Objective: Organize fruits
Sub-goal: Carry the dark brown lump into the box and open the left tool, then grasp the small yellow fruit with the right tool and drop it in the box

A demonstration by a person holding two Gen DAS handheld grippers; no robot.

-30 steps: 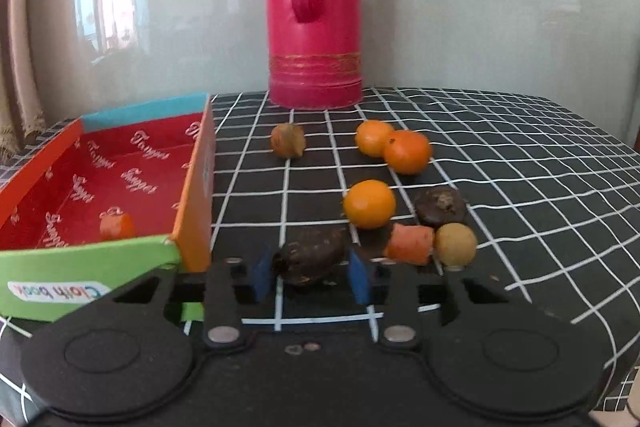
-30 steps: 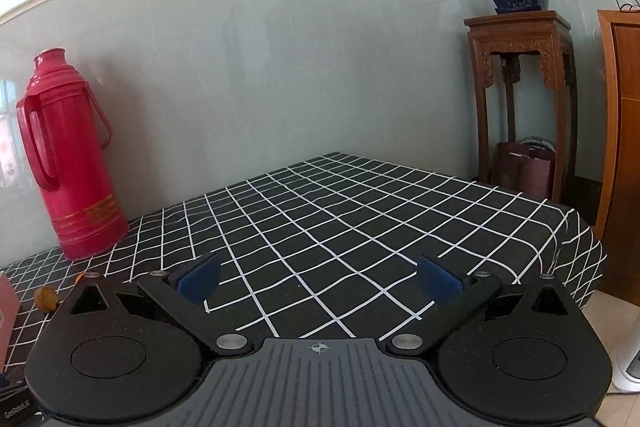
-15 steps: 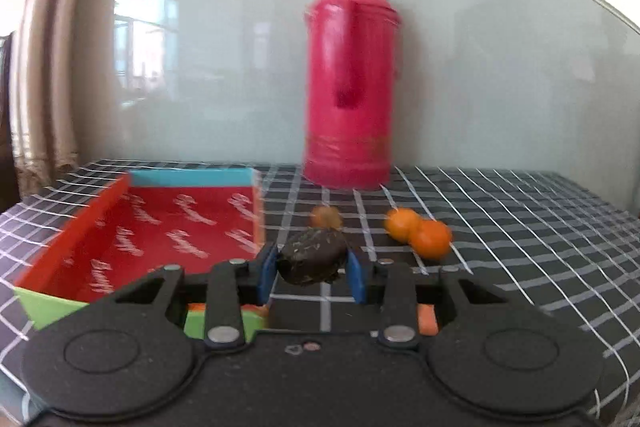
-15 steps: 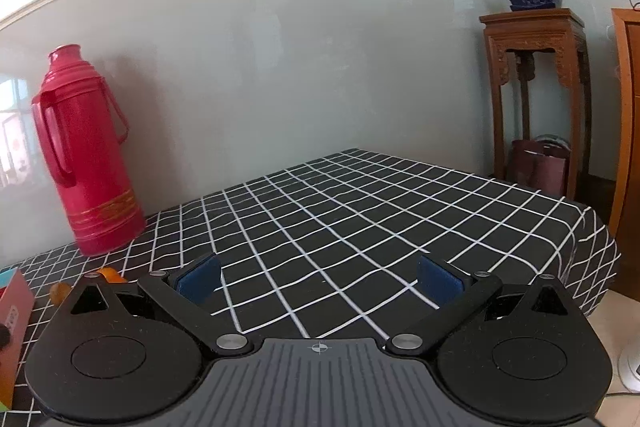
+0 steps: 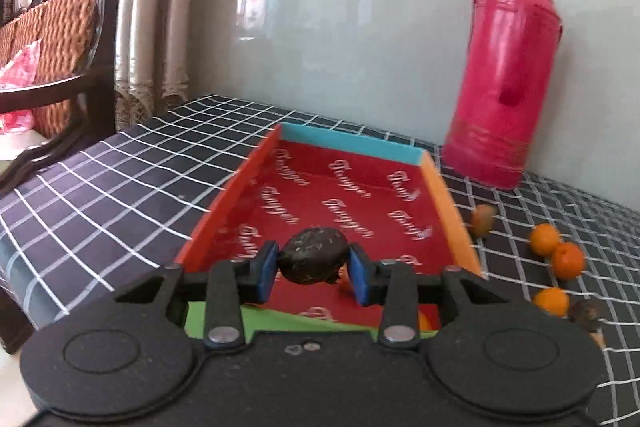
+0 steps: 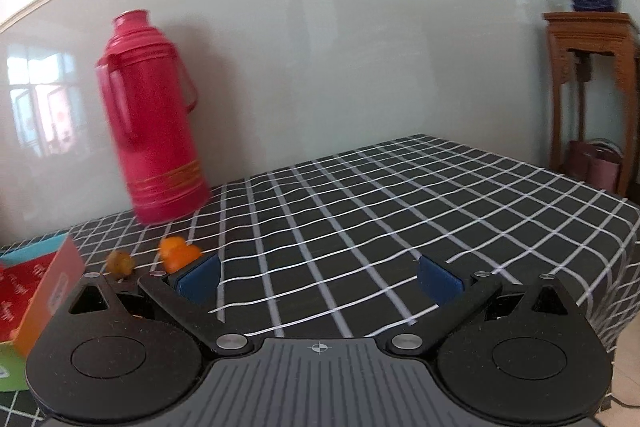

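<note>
- Dark fruit (image 5: 313, 255) sits between the left tool's (image 5: 312, 269) opening jaws, above the red box (image 5: 440, 187).
- Oranges (image 5: 566, 259) wait on the bench (image 5: 120, 187) rightward; right tool (image 6: 319, 277) gapes empty.

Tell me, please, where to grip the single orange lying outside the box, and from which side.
Grip the orange across its round middle, coming from above and closing front to back: a brown fruit sits close on its right, probably leaving no room there.

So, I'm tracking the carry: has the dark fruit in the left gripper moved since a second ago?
Yes. The dark fruit went from the checked cloth right of the red box to above its floor.
</note>
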